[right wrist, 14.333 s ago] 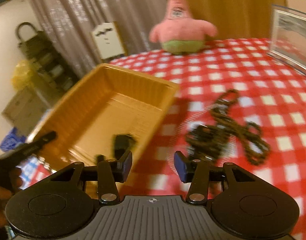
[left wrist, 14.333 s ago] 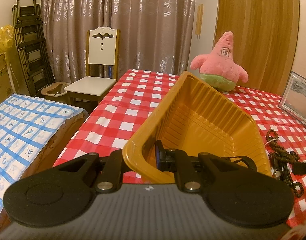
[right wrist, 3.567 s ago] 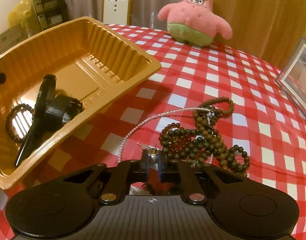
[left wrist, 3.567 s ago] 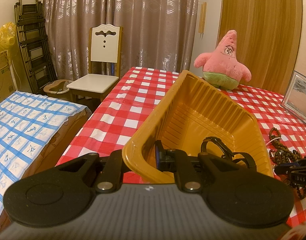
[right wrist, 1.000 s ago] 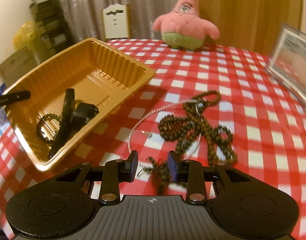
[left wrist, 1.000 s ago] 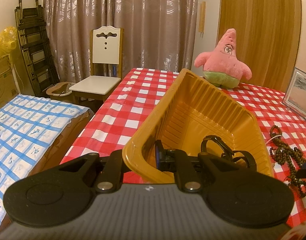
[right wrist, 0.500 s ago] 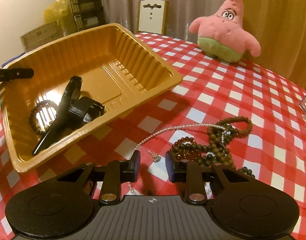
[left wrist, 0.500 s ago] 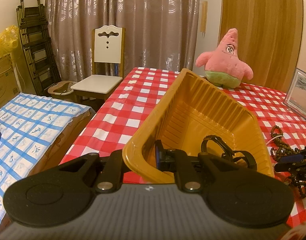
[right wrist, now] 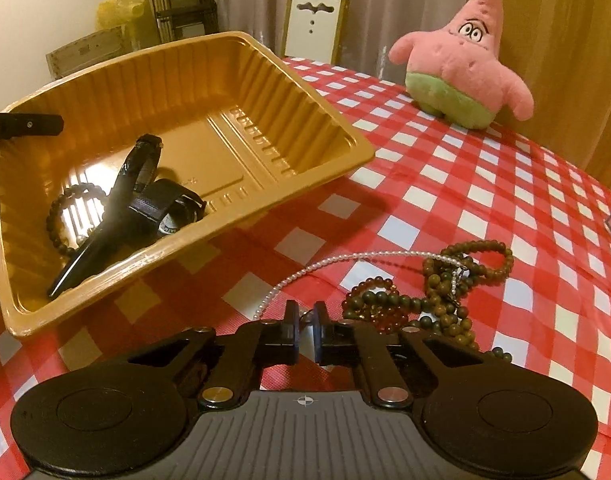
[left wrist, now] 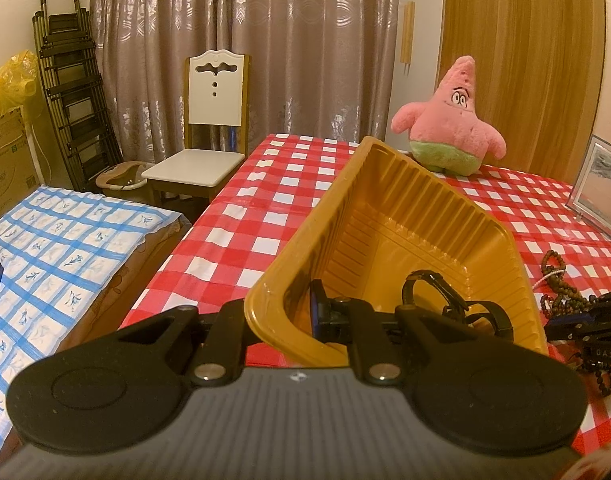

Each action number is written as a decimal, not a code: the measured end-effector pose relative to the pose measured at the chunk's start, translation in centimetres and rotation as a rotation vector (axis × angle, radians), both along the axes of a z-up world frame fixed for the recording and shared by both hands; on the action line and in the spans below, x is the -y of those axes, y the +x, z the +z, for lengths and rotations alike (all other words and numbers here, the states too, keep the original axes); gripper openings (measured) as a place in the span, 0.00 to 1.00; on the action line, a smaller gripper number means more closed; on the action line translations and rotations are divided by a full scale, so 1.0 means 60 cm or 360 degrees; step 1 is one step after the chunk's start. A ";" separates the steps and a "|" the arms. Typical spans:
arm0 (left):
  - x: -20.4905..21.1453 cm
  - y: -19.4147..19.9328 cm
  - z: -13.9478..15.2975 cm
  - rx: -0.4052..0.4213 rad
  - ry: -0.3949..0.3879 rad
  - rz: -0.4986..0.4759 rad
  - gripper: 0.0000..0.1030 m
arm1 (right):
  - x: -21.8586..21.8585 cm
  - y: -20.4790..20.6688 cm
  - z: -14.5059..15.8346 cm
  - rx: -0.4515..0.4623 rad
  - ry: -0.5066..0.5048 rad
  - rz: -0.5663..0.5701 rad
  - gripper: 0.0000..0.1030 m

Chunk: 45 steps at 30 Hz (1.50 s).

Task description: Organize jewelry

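Note:
My left gripper [left wrist: 281, 316] is shut on the near rim of the orange plastic tray [left wrist: 305, 240] and holds it tilted. In the tray [right wrist: 265, 60] lie a black wristwatch [right wrist: 157, 200] and a dark bead bracelet [right wrist: 61, 220]. My right gripper [right wrist: 304, 320] sits low over the red checked tablecloth, beside a tangle of brown bead strands [right wrist: 445, 292]. Its jaws are closing to a narrow gap, with the thin clasp end of the pearl necklace [right wrist: 345, 260] pinched between them. In the left wrist view, the right gripper [left wrist: 585, 320] shows past the tray's right wall, by the beads [left wrist: 557, 300].
A pink star-shaped plush [right wrist: 465, 80] stands at the table's far side, and a picture frame [left wrist: 601, 188] leans at the far right. Left of the table are a white chair [left wrist: 209, 152] and a blue checked cover [left wrist: 65, 240].
My right gripper has dropped toward the table and rolled, and its jaws have drawn together from well apart to almost touching. The left gripper and tray have not moved.

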<state>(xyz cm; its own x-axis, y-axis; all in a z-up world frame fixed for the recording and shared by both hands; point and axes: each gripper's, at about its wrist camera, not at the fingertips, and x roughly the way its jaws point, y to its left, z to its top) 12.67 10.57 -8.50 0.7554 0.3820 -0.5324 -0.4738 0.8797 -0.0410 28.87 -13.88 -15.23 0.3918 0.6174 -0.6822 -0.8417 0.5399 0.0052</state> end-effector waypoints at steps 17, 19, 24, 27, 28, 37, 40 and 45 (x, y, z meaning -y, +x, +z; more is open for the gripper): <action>0.001 -0.001 0.000 0.0000 0.0005 0.0002 0.12 | -0.006 -0.065 0.116 -0.0186 0.0455 -0.0004 0.06; 0.000 -0.002 0.000 -0.0001 0.0002 0.0002 0.12 | -0.021 -0.072 0.119 -0.0270 0.0495 0.0016 0.06; 0.001 -0.002 0.001 0.0000 0.0004 0.0001 0.12 | -0.077 -0.086 0.111 -0.0421 0.0488 0.0066 0.06; 0.002 0.000 0.000 -0.0001 0.0004 0.0001 0.12 | -0.107 -0.093 0.094 -0.0485 0.0461 0.0084 0.06; 0.001 -0.002 0.001 0.0000 0.0002 0.0000 0.12 | -0.117 -0.094 0.088 -0.0518 0.0451 0.0085 0.06; 0.002 -0.002 0.002 -0.0001 -0.0002 0.0001 0.12 | -0.167 -0.104 0.067 -0.0588 0.0437 0.0117 0.09; 0.003 -0.002 0.002 0.0000 0.0002 0.0000 0.12 | -0.162 -0.108 0.073 -0.0561 0.0476 0.0108 0.42; 0.005 0.002 0.001 -0.0001 0.0001 0.0001 0.12 | -0.118 -0.114 0.094 -0.0502 0.0541 0.0046 0.47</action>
<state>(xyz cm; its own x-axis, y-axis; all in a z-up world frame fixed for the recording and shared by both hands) 12.79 10.29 -8.43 0.7549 0.3826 -0.5326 -0.4741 0.8796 -0.0402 22.05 -6.79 -9.60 0.1769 0.8344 -0.5220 -0.7852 0.4394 0.4362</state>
